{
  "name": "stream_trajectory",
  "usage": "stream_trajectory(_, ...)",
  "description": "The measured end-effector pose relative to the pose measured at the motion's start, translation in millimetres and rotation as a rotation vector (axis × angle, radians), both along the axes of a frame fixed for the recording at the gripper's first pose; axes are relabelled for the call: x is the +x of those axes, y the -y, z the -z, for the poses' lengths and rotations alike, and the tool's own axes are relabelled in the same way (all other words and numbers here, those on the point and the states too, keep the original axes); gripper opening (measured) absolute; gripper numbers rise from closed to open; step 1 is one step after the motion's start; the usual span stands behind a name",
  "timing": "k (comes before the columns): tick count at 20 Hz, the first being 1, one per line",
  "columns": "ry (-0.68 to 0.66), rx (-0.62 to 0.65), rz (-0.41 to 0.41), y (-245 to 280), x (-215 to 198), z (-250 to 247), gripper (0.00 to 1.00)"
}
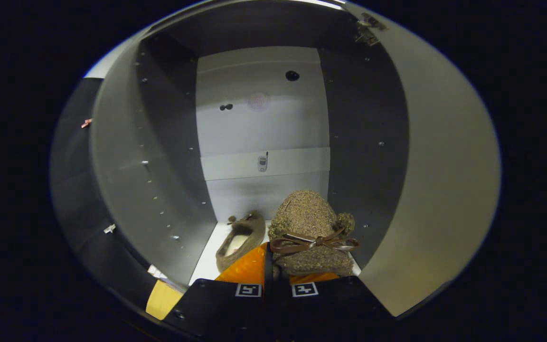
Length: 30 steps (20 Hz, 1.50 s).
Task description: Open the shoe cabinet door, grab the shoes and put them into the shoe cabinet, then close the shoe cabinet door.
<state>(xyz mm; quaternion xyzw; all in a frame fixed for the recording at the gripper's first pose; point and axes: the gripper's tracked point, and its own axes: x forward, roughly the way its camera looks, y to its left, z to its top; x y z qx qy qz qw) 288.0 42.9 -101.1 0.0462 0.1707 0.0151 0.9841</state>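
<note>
I look into the open shoe cabinet, which has a pale back panel and dark side walls. A brown knitted shoe with a brown ribbon bow and a pompom hangs just above the cabinet's white floor, toe pointing inward. My gripper is shut on its rear edge, with the fingers pressed close together. The second brown shoe lies on the floor to the left, just ahead of the left finger, with its opening facing me.
The cabinet door stands swung open on the right, with a hinge at its top. The left side wall has rows of shelf-pin holes. A yellowish tag sits outside the cabinet's lower left corner.
</note>
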Motion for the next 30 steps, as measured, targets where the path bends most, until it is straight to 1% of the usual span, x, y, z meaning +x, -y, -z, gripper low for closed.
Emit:
stream_trajectory(3, -0.039, -0.020, 0.004, 6, 44, 21, 0.08)
stream_trajectory(9, -0.120, -0.046, -0.016, 4, 108, 75, 0.08)
stream_trajectory(13, -0.186, -0.096, -0.029, 1, 136, 114, 0.08)
stream_trajectory(16, -0.249, -0.117, -0.016, -1, 144, 137, 0.10)
stream_trajectory(19, -0.304, -0.096, -0.024, -7, 137, 148, 0.20)
stream_trajectory(21, -0.321, -0.065, -0.043, -15, 128, 142, 0.49)
stream_trajectory(23, -0.333, -0.080, -0.020, -4, 115, 135, 0.77)
stream_trajectory(24, -0.342, -0.068, -0.030, -7, 108, 131, 0.92)
stream_trajectory(25, -0.351, -0.047, -0.036, -7, 99, 127, 0.96)
stream_trajectory(26, -0.346, -0.028, -0.041, -8, 92, 118, 0.97)
stream_trajectory(30, -0.265, 0.004, -0.016, 0, 58, 82, 0.97)
